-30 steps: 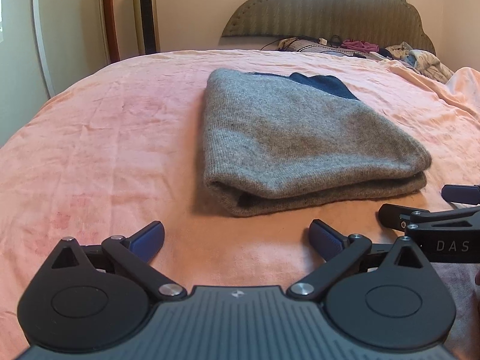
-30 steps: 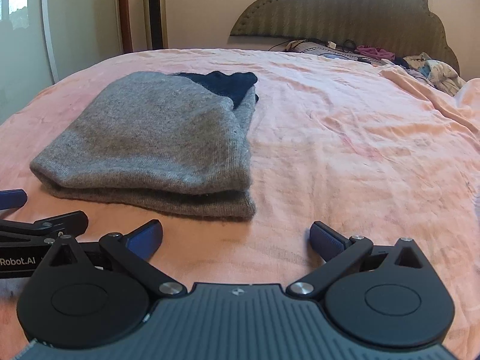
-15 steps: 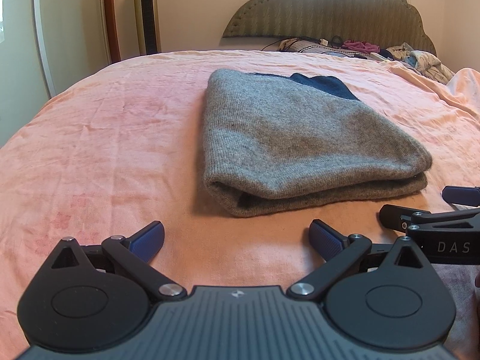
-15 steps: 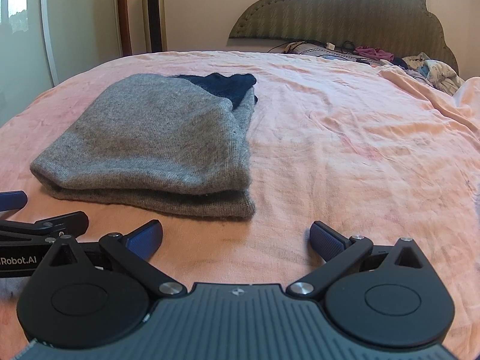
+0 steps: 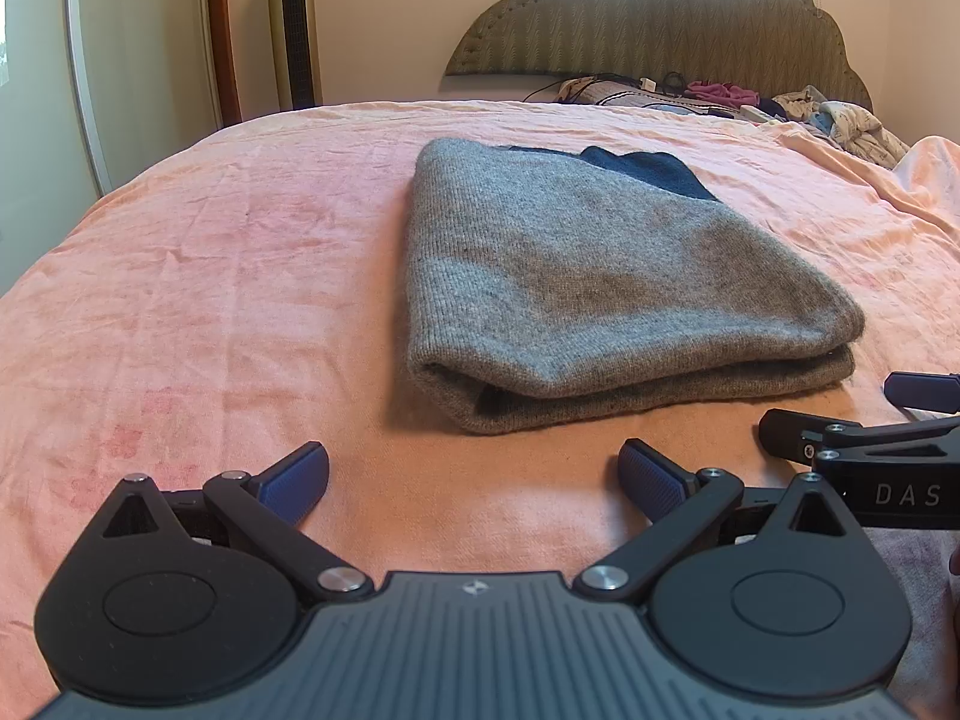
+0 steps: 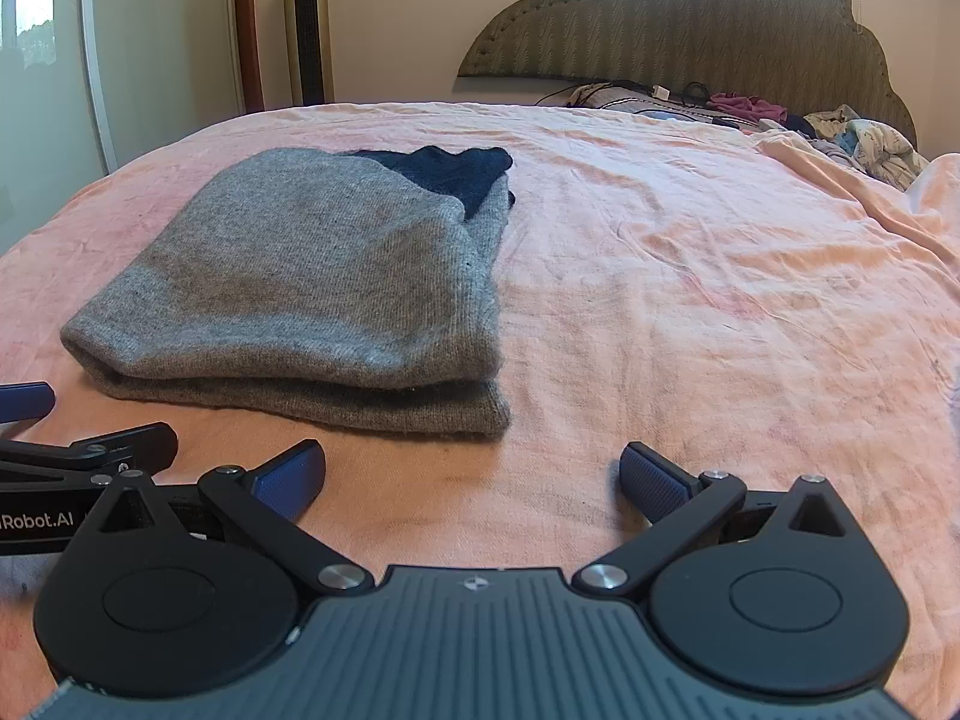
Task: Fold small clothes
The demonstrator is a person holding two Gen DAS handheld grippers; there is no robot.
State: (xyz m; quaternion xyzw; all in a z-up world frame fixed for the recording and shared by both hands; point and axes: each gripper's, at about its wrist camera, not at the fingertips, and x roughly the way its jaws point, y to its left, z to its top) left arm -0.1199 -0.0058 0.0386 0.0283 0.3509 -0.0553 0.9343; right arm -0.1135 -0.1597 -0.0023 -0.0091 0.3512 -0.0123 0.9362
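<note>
lay folded on the pink bedsheet: grey knitted sweater, doubled over with its fold edge facing the cameras and a dark navy part showing at the far end

hovered low over the sheet just short of the sweater's near edge: left gripper, spread wide, blue pads holding nothing

sat alongside it, equally wide apart and empty: right gripper, aimed past the sweater's right corner

piled by the padded headboard: loose clothes and cables; stood by the far wall: tower fan
</note>
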